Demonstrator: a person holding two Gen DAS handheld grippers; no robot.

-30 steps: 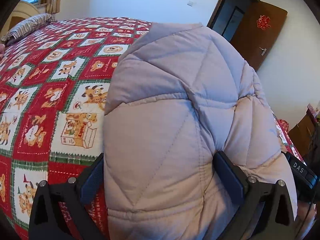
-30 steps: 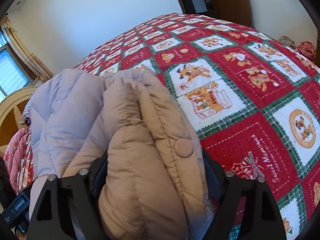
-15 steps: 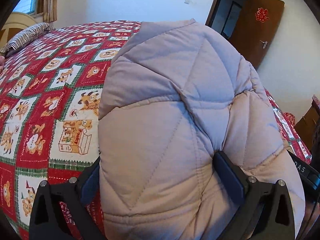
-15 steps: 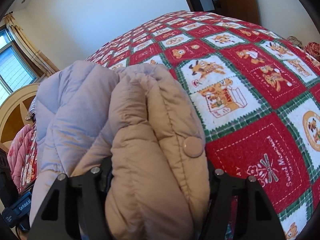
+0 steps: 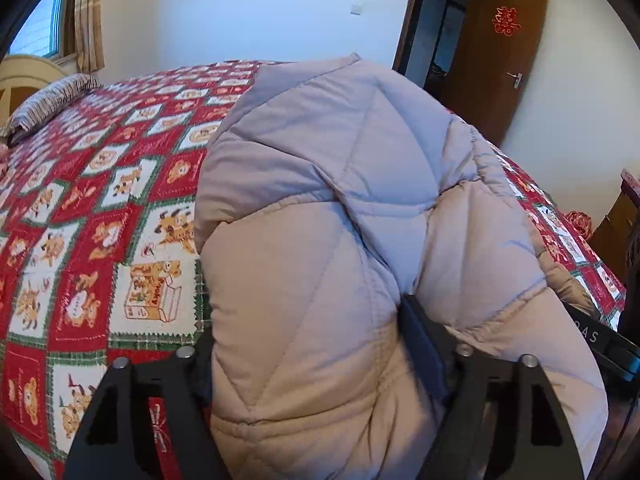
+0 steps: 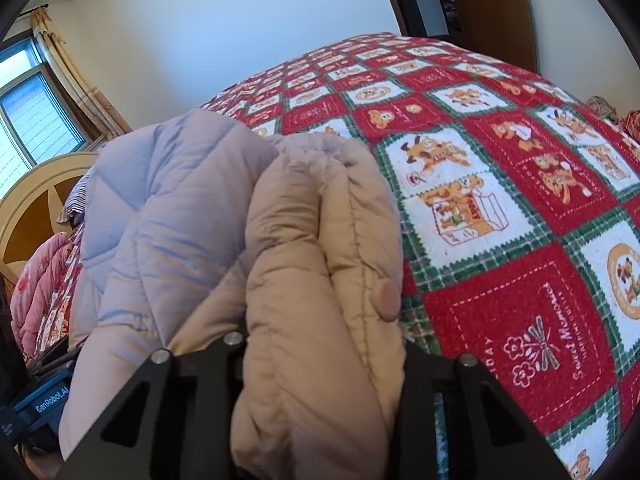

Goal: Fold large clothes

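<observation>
A puffy quilted jacket (image 5: 320,200), pale grey outside and tan inside, lies bunched at the near edge of the bed. In the left wrist view my left gripper (image 5: 308,344) has a thick quilted fold between its fingers; the jaws are closing and both pads press into the padding. In the right wrist view my right gripper (image 6: 320,344) is closing on the tan front edge of the jacket (image 6: 320,240), beside a round snap button (image 6: 389,295). That fold is squeezed between its pads. Both sets of fingertips are buried in fabric.
The bed is covered by a red, green and white bear-print quilt (image 5: 100,220) that stretches away behind the jacket. A striped pillow (image 5: 48,104) and headboard (image 6: 36,200) lie at one end, a pink blanket (image 6: 40,280) beside them. A brown door (image 5: 500,48) stands open.
Both pairs of jaws have narrowed onto the jacket, the right one more, and the padding bulges up between them. The hands have barely moved.
</observation>
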